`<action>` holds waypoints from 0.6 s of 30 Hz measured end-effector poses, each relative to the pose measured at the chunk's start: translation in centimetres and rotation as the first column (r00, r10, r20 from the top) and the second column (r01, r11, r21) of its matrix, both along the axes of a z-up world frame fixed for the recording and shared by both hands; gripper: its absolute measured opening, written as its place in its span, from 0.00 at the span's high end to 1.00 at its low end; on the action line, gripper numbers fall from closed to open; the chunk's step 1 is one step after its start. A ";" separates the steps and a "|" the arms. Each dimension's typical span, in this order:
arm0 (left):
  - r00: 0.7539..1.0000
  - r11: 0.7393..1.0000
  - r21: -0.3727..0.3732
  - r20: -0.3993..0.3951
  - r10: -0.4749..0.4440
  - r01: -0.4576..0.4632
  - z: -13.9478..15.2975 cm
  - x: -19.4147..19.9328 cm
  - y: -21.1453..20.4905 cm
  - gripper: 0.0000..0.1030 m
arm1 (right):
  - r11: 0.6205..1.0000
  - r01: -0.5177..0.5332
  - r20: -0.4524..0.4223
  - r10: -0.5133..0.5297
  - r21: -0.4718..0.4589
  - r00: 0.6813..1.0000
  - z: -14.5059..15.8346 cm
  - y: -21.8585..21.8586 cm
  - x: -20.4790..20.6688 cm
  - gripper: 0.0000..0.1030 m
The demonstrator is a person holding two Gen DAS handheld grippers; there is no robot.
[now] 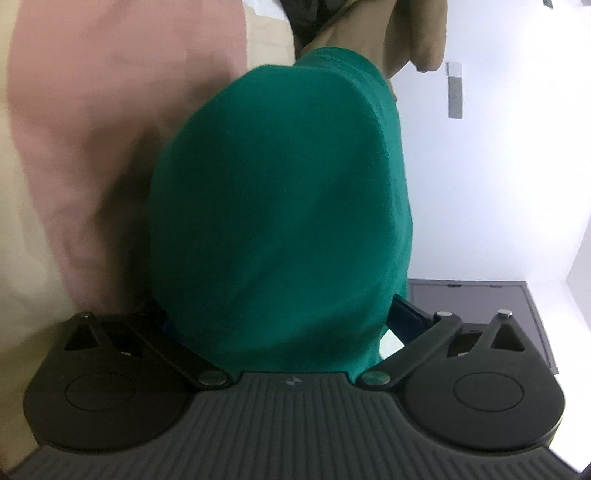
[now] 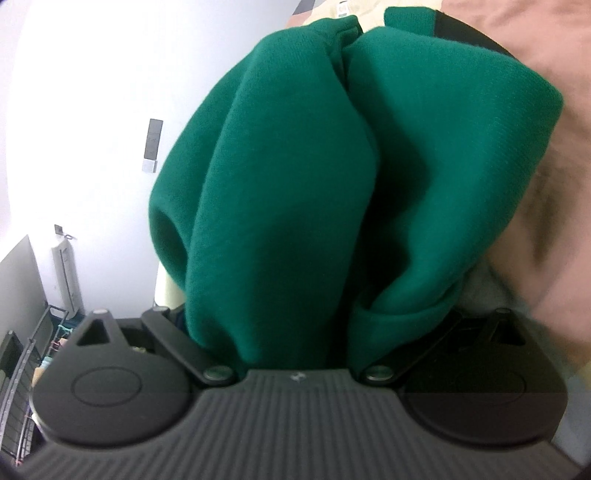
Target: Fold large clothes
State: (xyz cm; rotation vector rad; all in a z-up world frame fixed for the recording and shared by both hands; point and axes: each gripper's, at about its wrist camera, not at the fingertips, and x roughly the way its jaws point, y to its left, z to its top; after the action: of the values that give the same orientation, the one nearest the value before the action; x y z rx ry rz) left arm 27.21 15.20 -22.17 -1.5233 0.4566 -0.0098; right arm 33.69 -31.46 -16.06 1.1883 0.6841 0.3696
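The left gripper (image 1: 284, 325) was buried in the green garment (image 1: 280, 206), its fingertips hidden under the cloth; only a blue finger (image 1: 408, 317) showed at the right edge; the cloth rose straight out from between the linkage arms, so the jaws looked clamped on it, narrow. The garment bulged up as one smooth rounded mass toward the top of the left view; a pink cloth (image 1: 110, 129) lay blurred just beside it on the left; a tan cloth (image 1: 406, 33) hung at the top; a white wall (image 1: 498, 166) filled the right, with a grey door (image 1: 480, 310) below.

The right gripper (image 2: 291, 332) was likewise swallowed by the garment (image 2: 332, 166), its fingers out of sight; the cloth came up from between the arms in two thick folds with a deep crease between them, so it seemed pinched there too; a rolled hem curled over the right arm; pink cloth (image 2: 535, 55) sat blurred at the right; a white wall (image 2: 92, 110) and a rack (image 2: 22, 362) stood at the left.
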 end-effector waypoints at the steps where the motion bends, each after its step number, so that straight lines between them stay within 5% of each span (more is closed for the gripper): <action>1: 1.000 1.000 0.000 0.003 0.004 -0.004 0.0 0.2 0.0 0.00 | 1.000 0.000 0.001 0.000 -0.002 1.000 0.1 0.0 0.0 0.01; 8: 1.000 0.997 0.072 0.023 0.018 -0.020 0.3 0.3 -0.6 0.01 | 0.997 -0.011 0.052 0.014 -0.074 0.999 0.7 1.2 0.6 0.04; 15: 0.999 0.988 0.153 0.042 0.012 -0.018 1.1 0.1 -0.6 0.35 | 0.988 -0.044 0.126 0.063 -0.151 0.990 2.4 1.4 0.5 0.48; 18: 0.998 0.977 0.215 0.063 0.003 -0.016 2.1 -0.4 -0.9 0.51 | 0.977 -0.056 0.167 0.091 -0.204 0.982 3.6 1.6 0.1 0.56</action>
State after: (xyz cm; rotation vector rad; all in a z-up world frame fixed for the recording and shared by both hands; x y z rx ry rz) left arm 26.81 14.34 -20.06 -1.3085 0.3876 -0.0005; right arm 33.76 -29.90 -12.46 0.9307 0.5972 0.4521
